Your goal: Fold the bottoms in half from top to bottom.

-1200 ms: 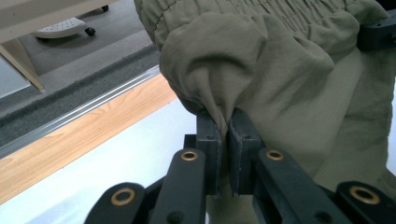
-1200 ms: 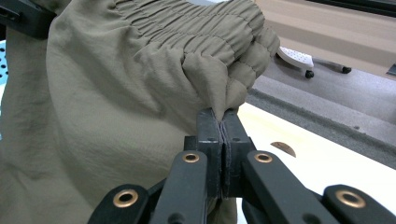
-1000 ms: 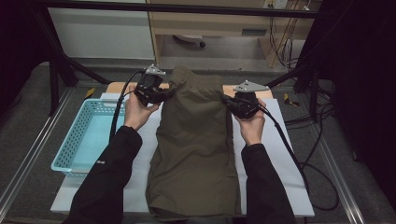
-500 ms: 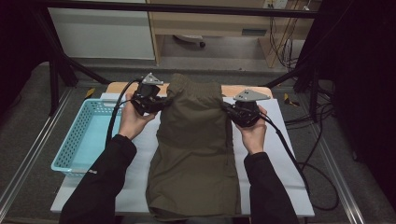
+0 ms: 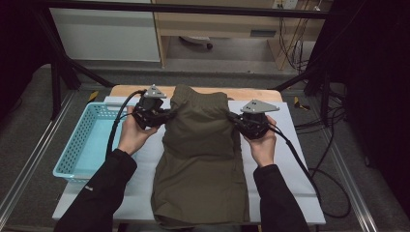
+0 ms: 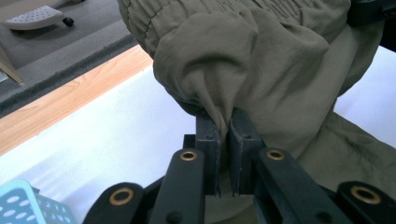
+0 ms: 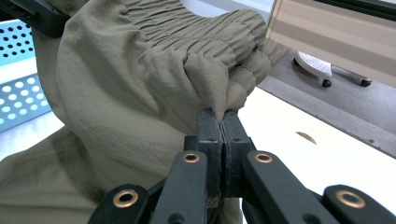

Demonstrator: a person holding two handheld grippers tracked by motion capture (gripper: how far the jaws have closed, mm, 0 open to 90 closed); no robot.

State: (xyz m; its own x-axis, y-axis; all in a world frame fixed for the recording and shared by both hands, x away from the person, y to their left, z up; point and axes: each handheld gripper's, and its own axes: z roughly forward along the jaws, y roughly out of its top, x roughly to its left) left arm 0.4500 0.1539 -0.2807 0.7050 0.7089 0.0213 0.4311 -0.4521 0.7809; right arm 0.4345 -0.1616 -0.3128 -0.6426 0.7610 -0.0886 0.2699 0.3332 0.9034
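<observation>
A white-covered table point(image 5: 295, 159) is seen from the high view, with a wooden edge at its far side. Along its middle a pair of olive-green shorts point(image 5: 200, 159) is spread, legs toward the person, the elastic waistband raised off the surface at the far end. A light blue perforated basket point(image 5: 80, 150) is placed at the table's left edge, just beside the left forearm. The left gripper point(image 6: 224, 123) is clamped on a pinch of the fabric at the waistband's left side, its jaws drawn narrow around the bunched cloth. The right gripper point(image 7: 219, 121) is closed tightly on a thin fold at the waistband's right corner, jaws nearly meeting.
</observation>
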